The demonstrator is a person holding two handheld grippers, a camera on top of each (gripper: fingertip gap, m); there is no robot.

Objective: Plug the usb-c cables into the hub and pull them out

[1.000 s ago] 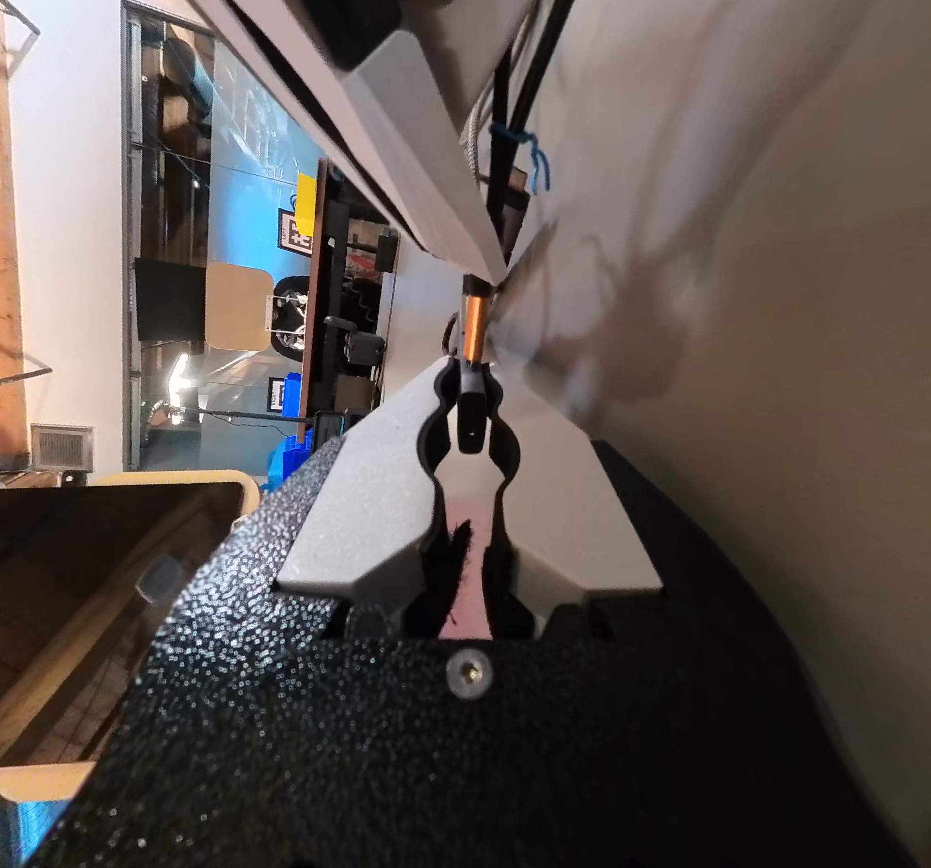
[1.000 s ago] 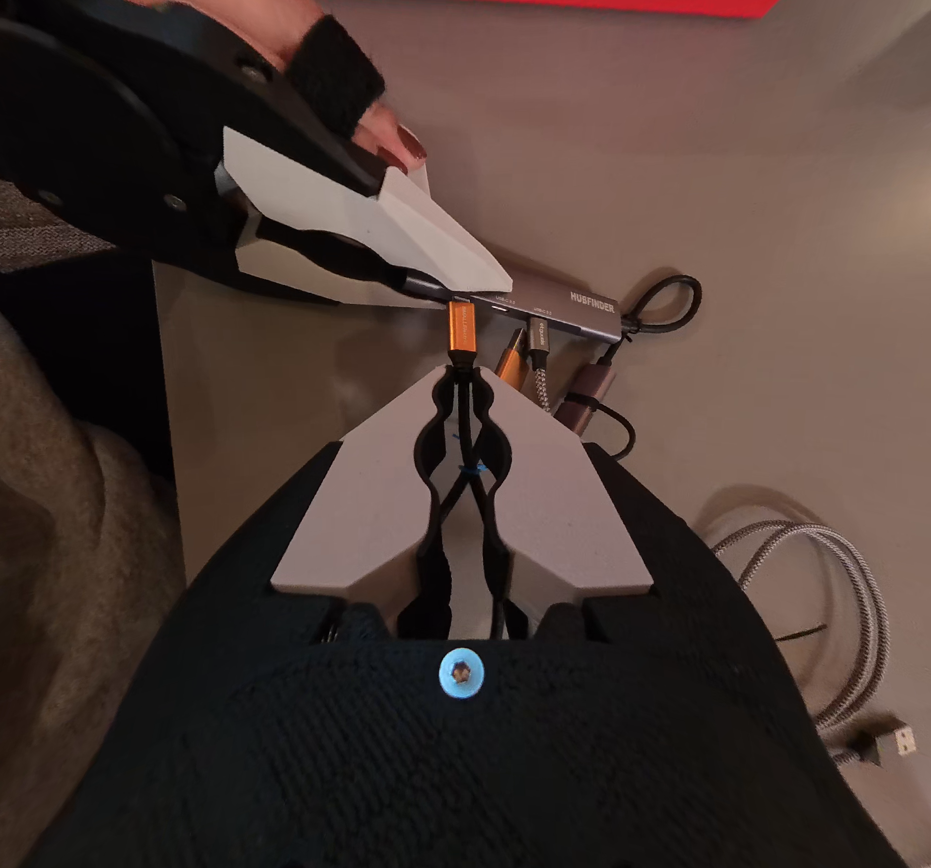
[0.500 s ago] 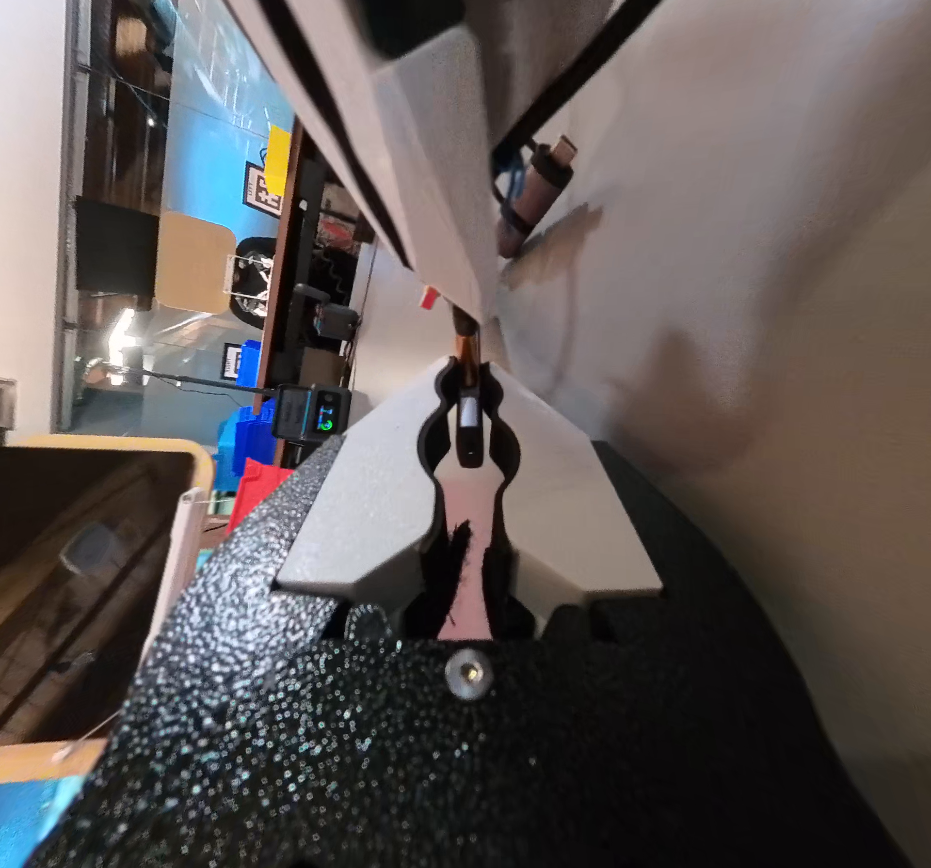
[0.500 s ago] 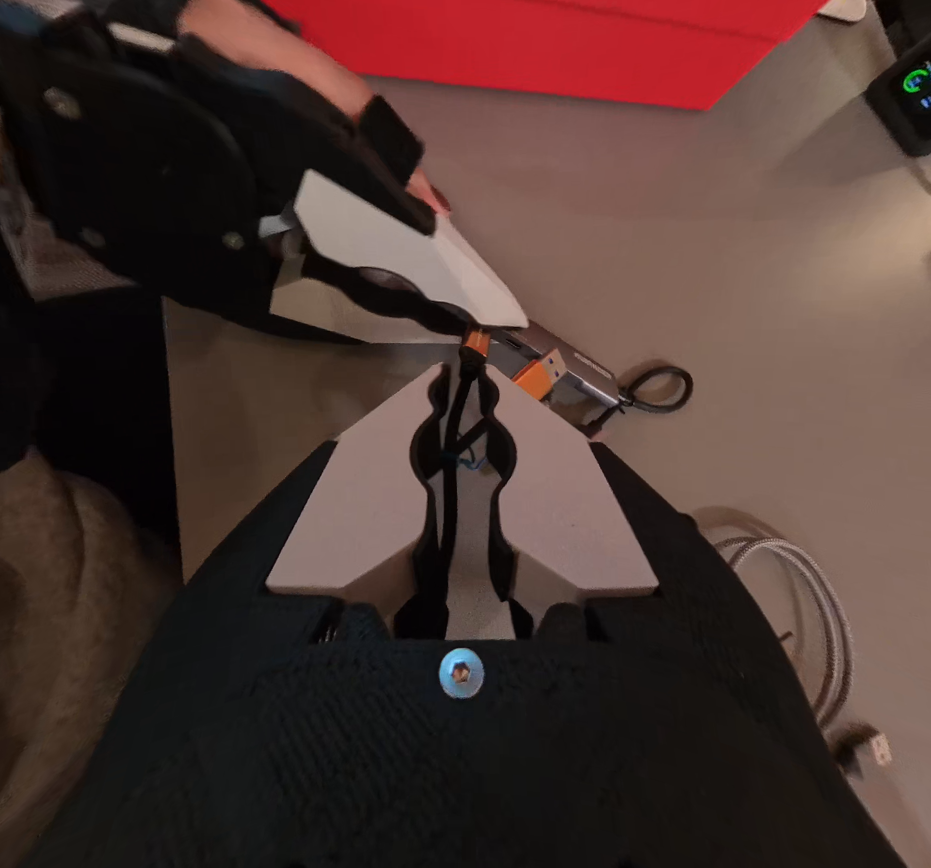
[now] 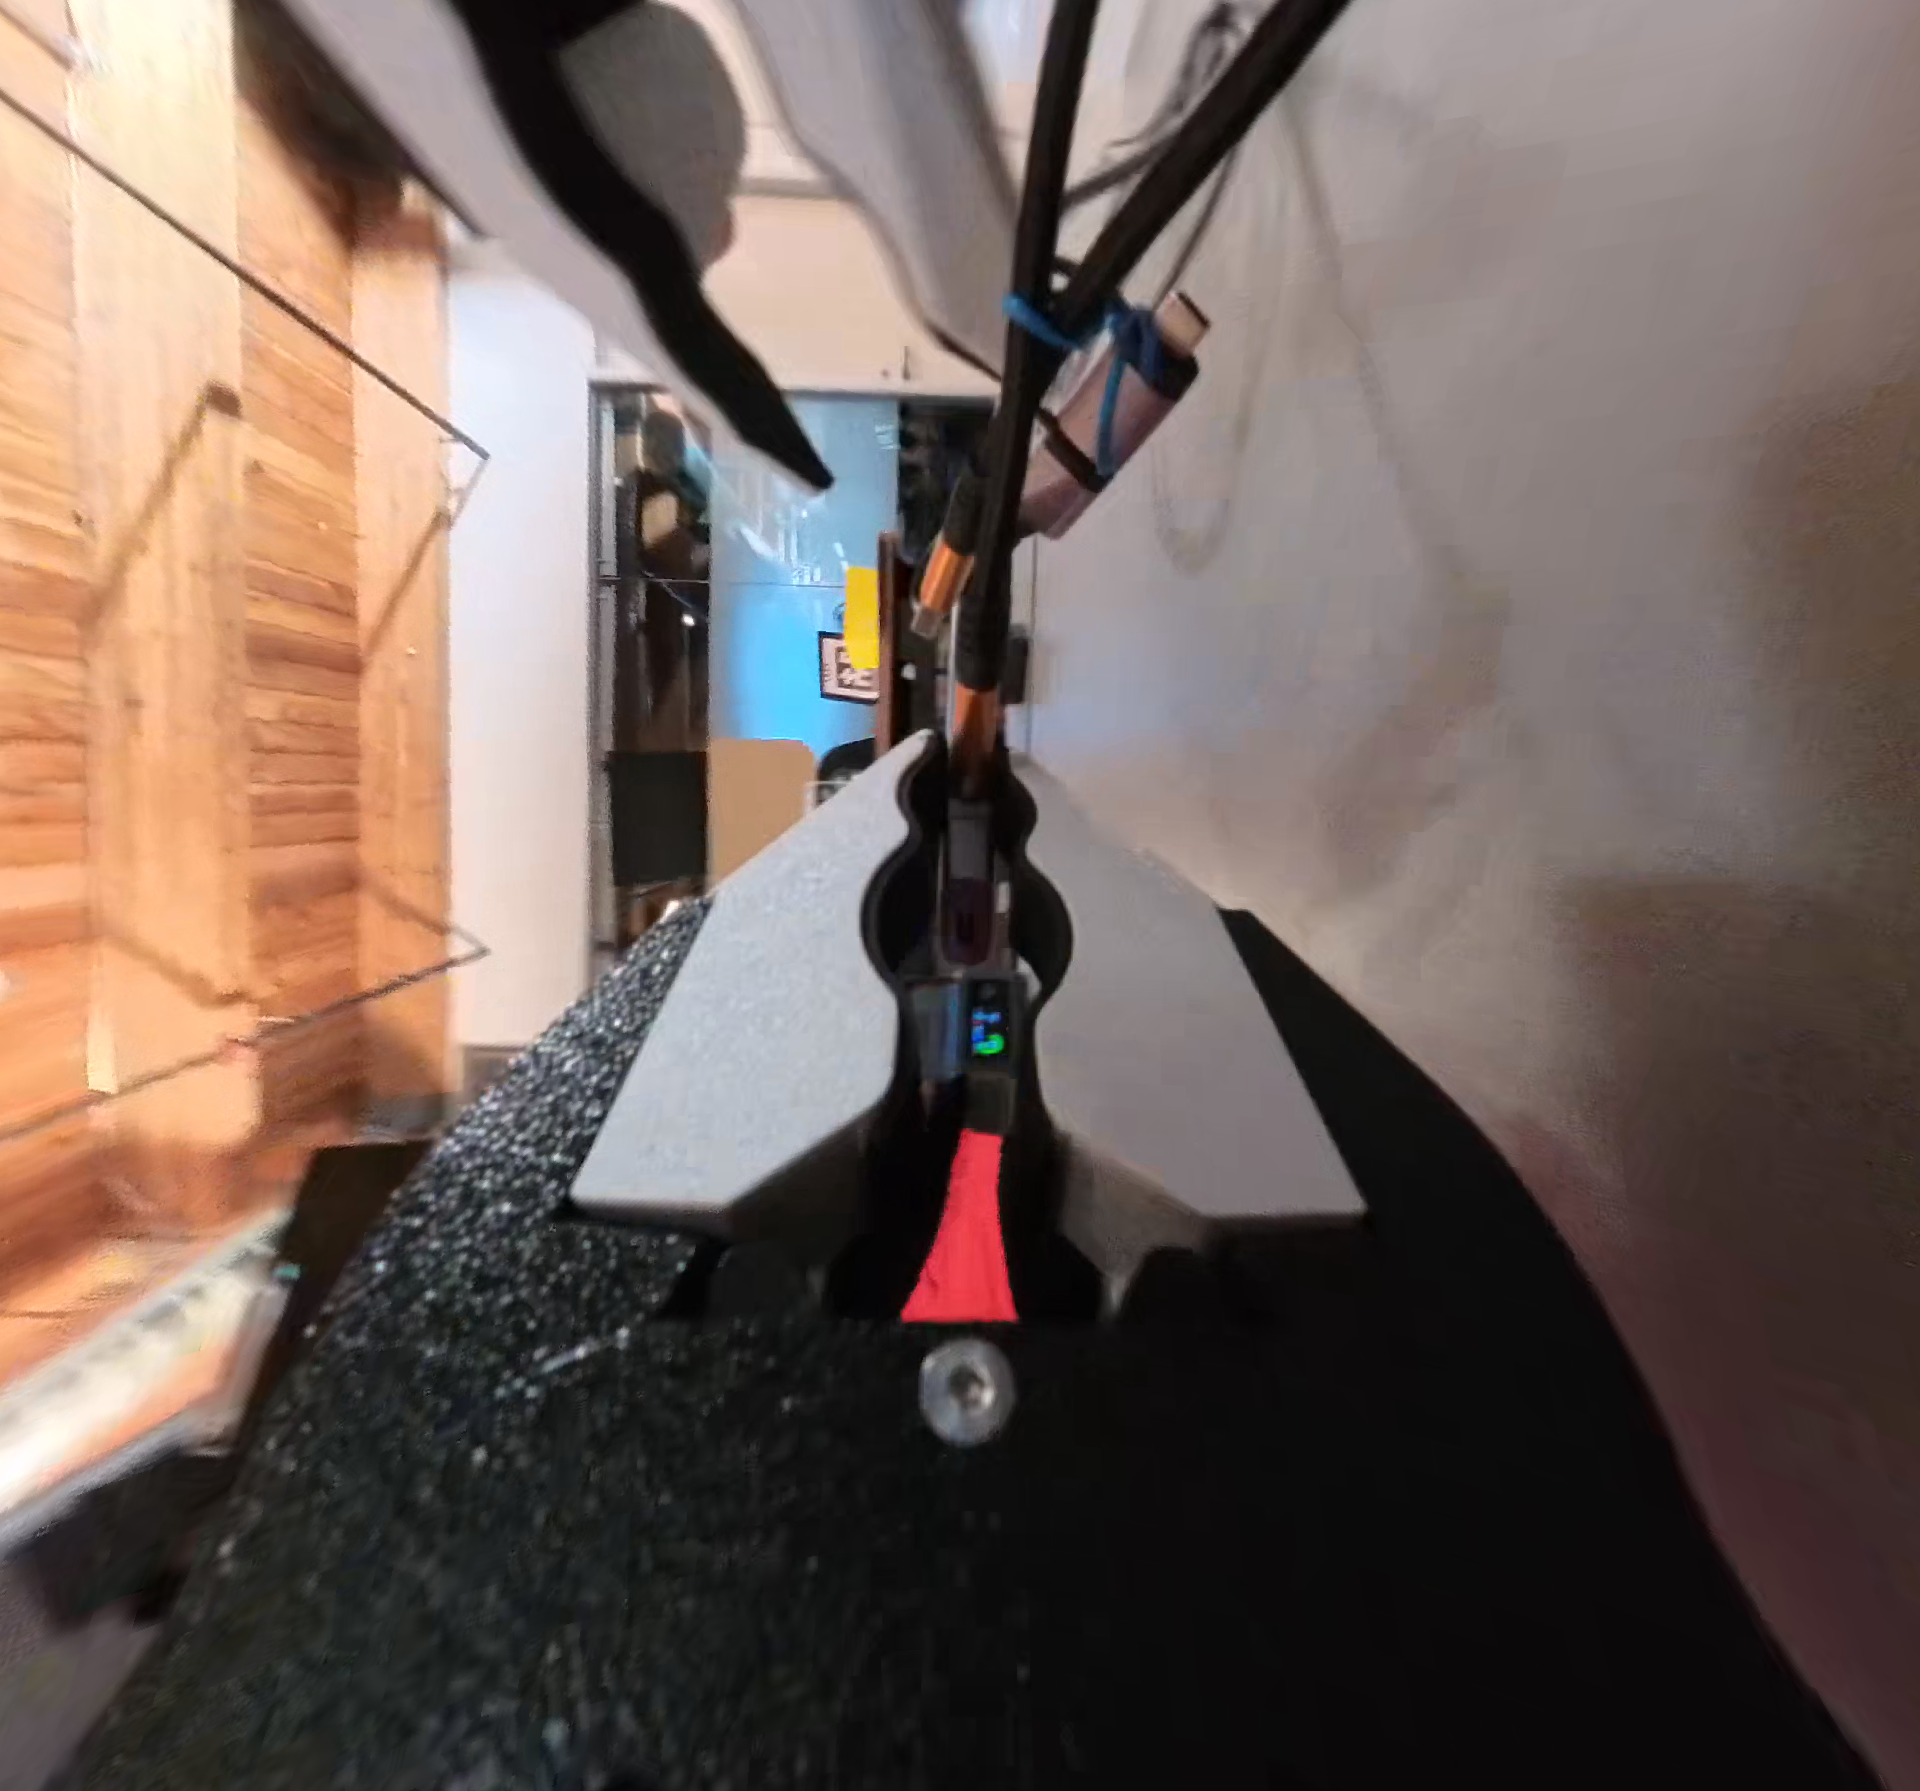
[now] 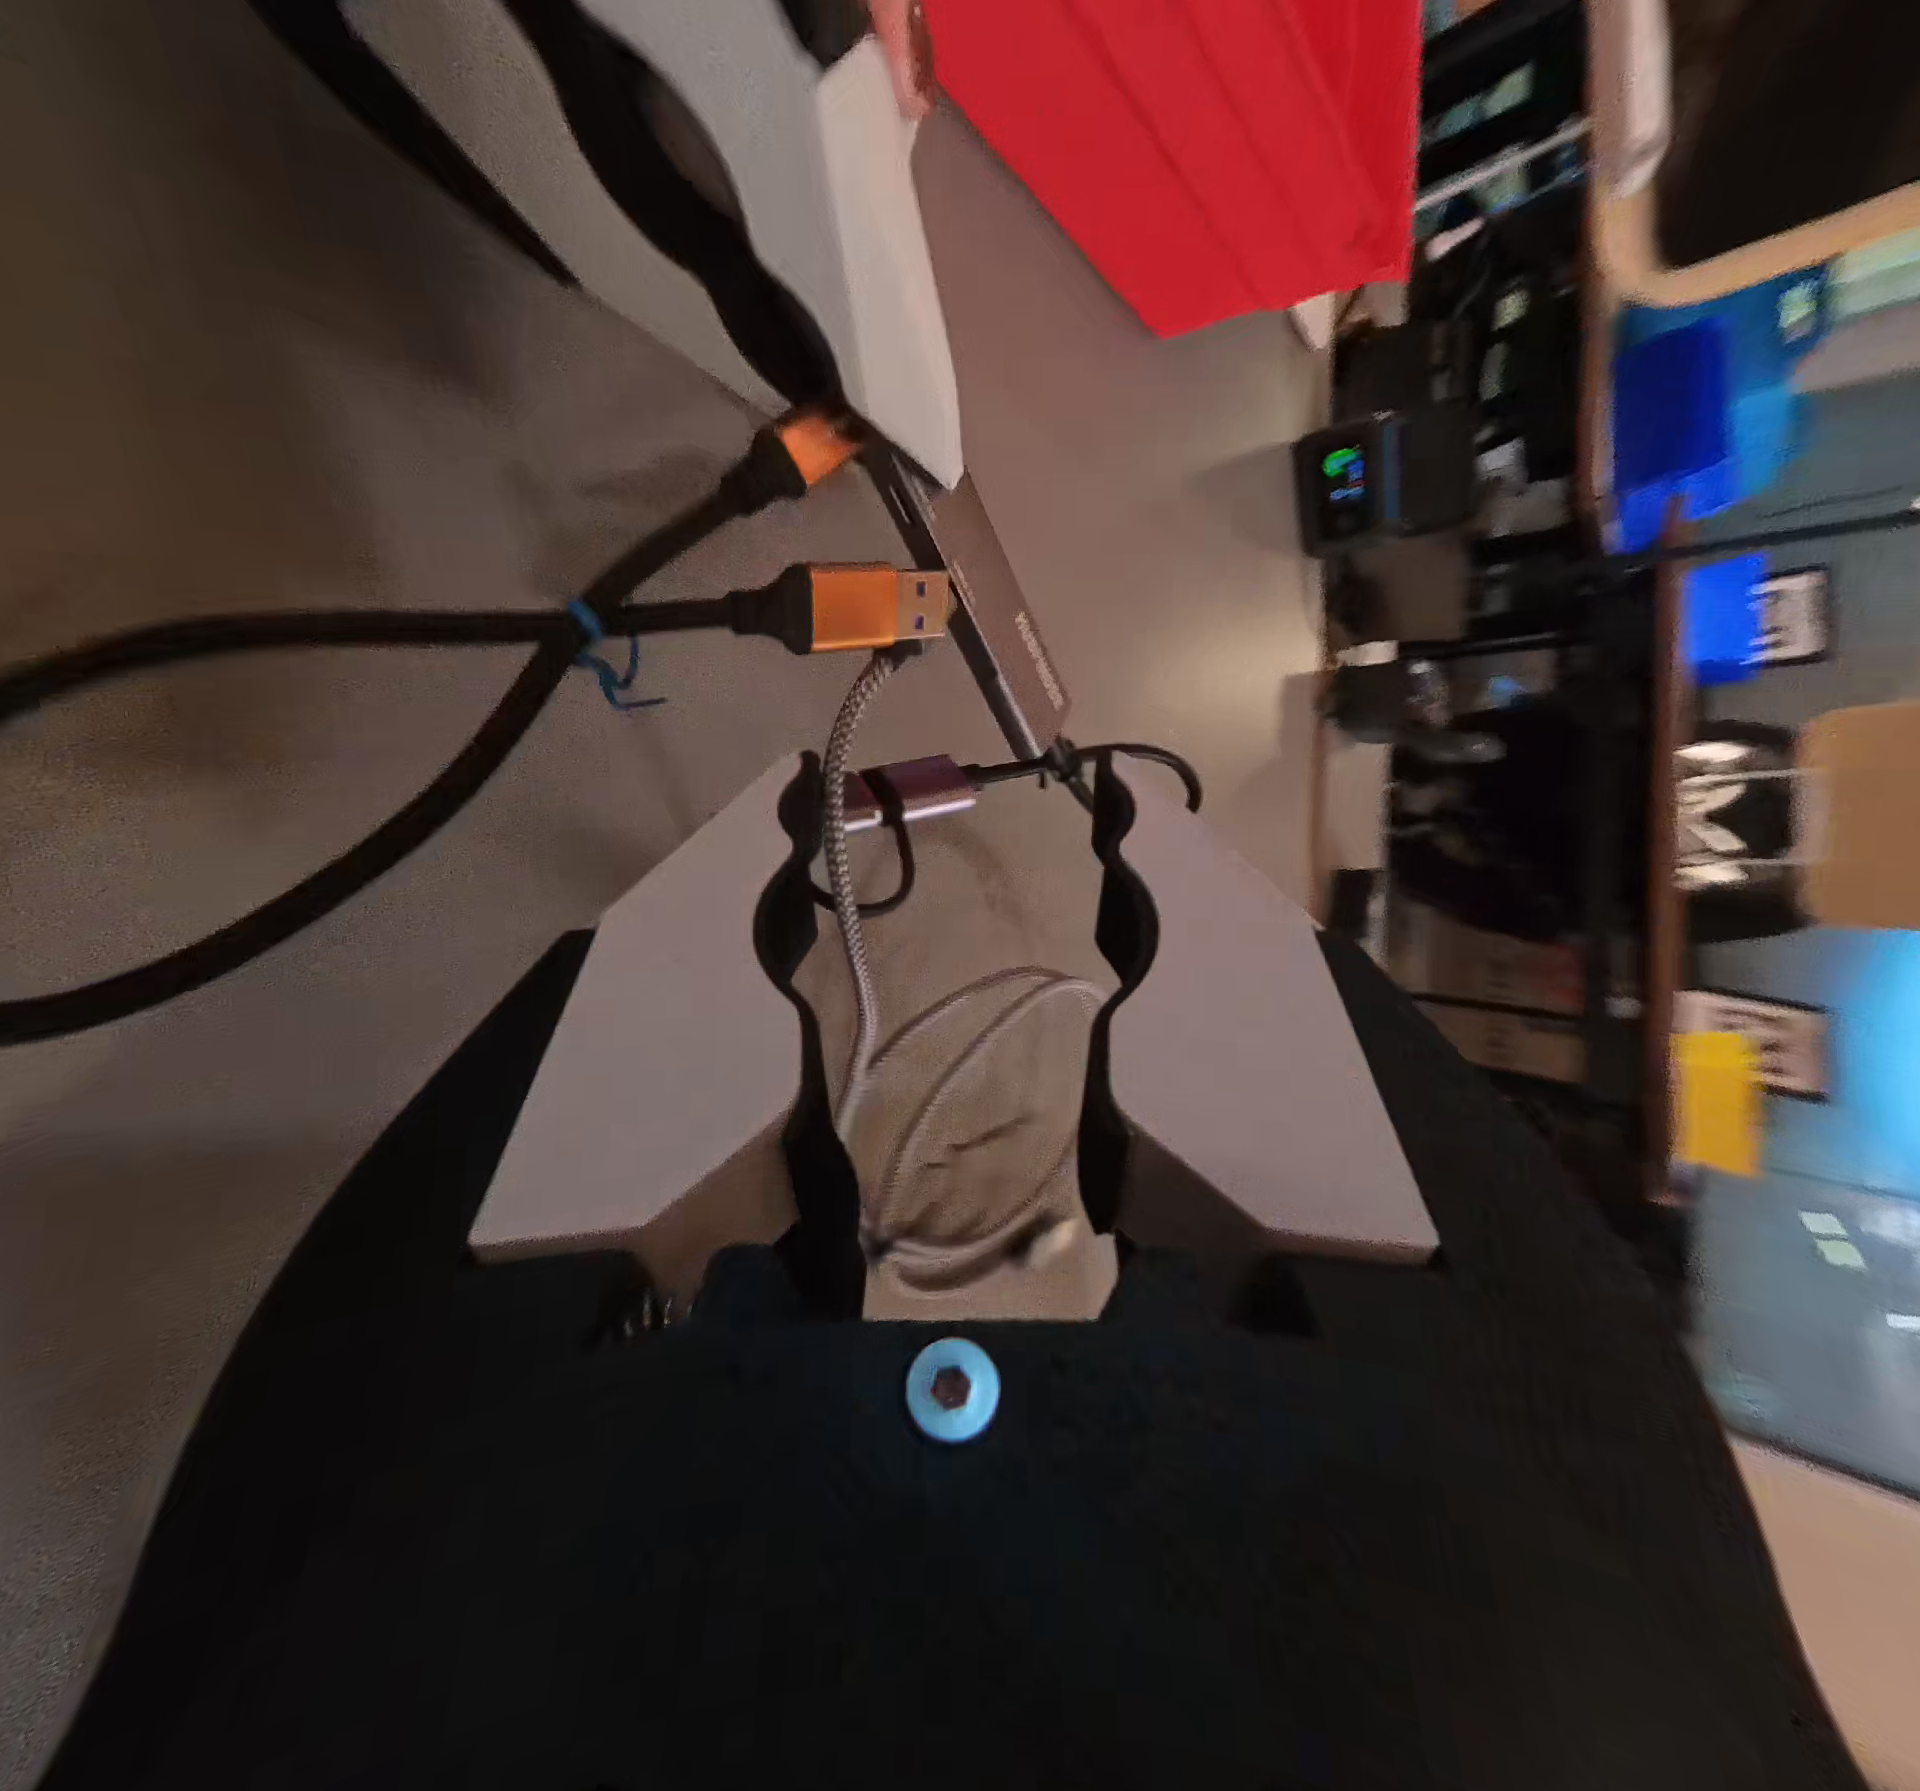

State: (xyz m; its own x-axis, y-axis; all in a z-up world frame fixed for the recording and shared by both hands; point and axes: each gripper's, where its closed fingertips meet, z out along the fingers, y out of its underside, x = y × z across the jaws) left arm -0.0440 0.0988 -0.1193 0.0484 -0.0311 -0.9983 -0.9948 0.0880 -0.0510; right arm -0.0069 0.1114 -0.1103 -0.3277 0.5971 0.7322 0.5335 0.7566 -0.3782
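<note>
My left gripper [image 5: 966,765] is shut on the end of the grey hub [image 5: 966,900]. In the right wrist view it [image 6: 883,432] comes in from the top, holding the hub [image 6: 997,619] tilted above the table. An orange USB-C plug [image 6: 816,448] on a black cable sits in the hub beside the left fingertips. An orange USB-A plug [image 6: 873,609] on the same black cable hangs loose next to the hub. A grey braided cable [image 6: 852,806] is plugged in further along. My right gripper [image 6: 956,785] is open and empty, a short way back from the hub.
The hub's own purple connector [image 6: 914,791] lies near my right fingertips. The braided cable coils on the grey table [image 6: 312,339]. A red object [image 6: 1143,79] stands behind the hub. A small device with a lit screen [image 6: 1351,494] and shelves lie to the right.
My right gripper has let go of the black cable, opened and drawn back from the hub. My left gripper still holds the hub and has swung it round. The orange USB-C plug stays in.
</note>
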